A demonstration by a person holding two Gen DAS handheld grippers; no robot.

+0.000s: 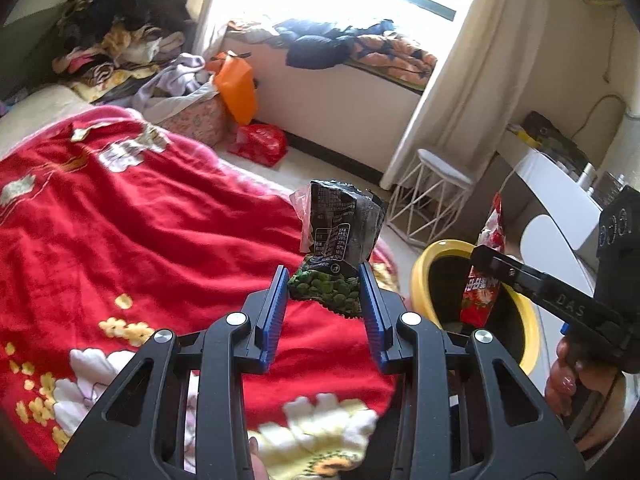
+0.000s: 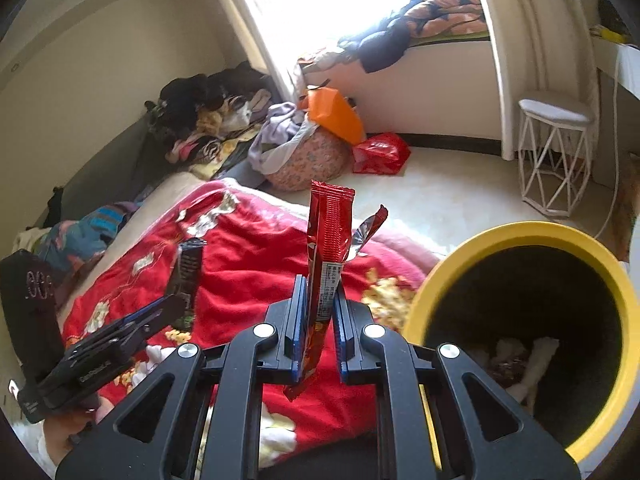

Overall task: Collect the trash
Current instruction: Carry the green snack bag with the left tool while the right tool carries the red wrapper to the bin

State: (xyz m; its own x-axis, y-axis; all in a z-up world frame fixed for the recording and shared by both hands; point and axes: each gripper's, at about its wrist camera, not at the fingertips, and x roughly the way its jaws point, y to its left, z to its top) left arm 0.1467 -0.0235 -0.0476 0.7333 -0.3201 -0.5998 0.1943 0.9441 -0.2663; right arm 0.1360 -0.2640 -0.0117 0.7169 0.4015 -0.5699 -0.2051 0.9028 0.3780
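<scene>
two handheld grippers, each carried by a person, hovered above a bed covered by a red floral blanket (image 1: 132,216). the left gripper (image 1: 323,280) was clamped on a dark green pea snack packet (image 1: 336,256), its blue pads pinching the lower printed part while the crumpled black top stood upright above the jaws. the right gripper (image 2: 320,292) was nearly closed on a thin red snack wrapper (image 2: 326,248), which stood upright between the pads with its torn foil end flaring to one side and its lower end hanging below the jaws.

a yellow-rimmed trash bin (image 2: 516,236) with a dark inside stood beside the bed, to the right of both grippers. in the left wrist view the red wrapper seemed to hang over the bin's near rim; some pale crumpled litter (image 2: 536,360) already lay at the bottom. the green packet hung over the blanket, near the bin but not over it.

the step in hand looked like carrying both pieces of trash to the bin. the next move would likely call for bringing each piece squarely over the opening, then widening the jaws so it falls in; the light wrapper might cling to a pad.

behind, a white wire stool (image 2: 554,160), an orange bag (image 2: 334,114) and heaped clothes (image 2: 208,116) lay near a bright window.
</scene>
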